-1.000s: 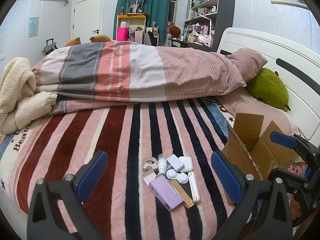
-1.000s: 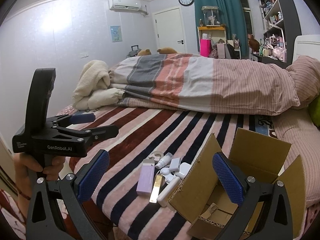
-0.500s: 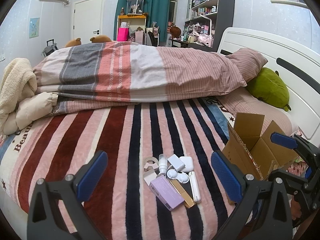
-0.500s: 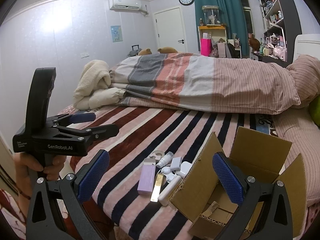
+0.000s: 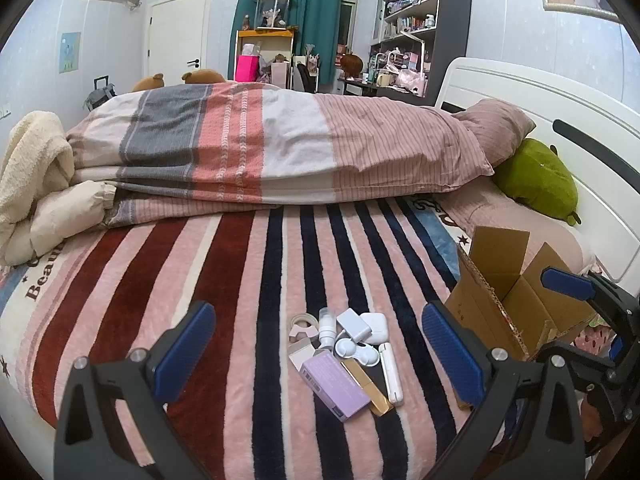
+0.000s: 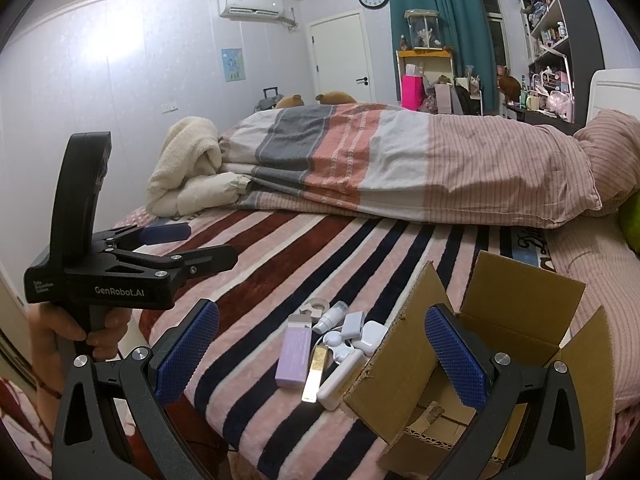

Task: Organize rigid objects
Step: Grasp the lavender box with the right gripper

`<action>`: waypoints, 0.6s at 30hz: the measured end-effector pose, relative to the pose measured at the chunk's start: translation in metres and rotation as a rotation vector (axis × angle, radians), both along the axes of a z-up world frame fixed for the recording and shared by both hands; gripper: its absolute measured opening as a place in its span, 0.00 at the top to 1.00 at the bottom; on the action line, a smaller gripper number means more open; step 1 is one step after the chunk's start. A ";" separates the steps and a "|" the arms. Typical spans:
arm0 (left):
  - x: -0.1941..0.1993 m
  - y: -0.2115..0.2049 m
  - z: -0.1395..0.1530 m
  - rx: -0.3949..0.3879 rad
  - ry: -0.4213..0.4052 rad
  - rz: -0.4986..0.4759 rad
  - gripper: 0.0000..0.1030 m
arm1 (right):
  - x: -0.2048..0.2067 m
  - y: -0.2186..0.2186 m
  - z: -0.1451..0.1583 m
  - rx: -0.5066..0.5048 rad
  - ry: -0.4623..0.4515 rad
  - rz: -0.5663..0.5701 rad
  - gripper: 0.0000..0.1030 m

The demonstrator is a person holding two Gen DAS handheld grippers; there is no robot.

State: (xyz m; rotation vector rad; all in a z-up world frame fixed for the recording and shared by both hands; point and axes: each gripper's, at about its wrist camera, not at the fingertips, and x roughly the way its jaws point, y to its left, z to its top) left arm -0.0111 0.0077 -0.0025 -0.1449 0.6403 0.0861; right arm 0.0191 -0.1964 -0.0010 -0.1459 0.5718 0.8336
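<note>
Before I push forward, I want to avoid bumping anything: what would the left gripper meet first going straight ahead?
Probably the cluster of small items: the purple box lies nearest, centred between the open left gripper fingers. Depth is uncertain; it may pass above them to the striped blanket.

A cluster of small items lies on the striped bed between and beyond the left fingers (image 5: 186, 354): a lilac box (image 5: 334, 385), gold bar (image 5: 366, 385), white stick case (image 5: 391, 372), small white bottle (image 5: 327, 326), tape roll (image 5: 302, 321). An open cardboard box (image 5: 508, 300) stands just right of them.
</note>
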 end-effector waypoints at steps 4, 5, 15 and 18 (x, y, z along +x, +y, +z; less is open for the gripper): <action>-0.001 0.011 -0.002 -0.007 -0.007 0.009 0.00 | -0.007 0.004 0.000 -0.014 -0.025 0.007 0.13; -0.001 0.016 -0.004 -0.007 -0.008 0.017 0.00 | -0.010 0.008 0.000 -0.022 -0.040 0.011 0.17; 0.001 0.076 -0.049 0.000 0.032 0.075 0.00 | -0.032 0.089 -0.036 -0.147 0.028 0.214 0.59; 0.004 0.088 -0.068 -0.026 0.054 0.061 0.00 | -0.027 0.106 -0.069 -0.219 0.105 0.204 0.59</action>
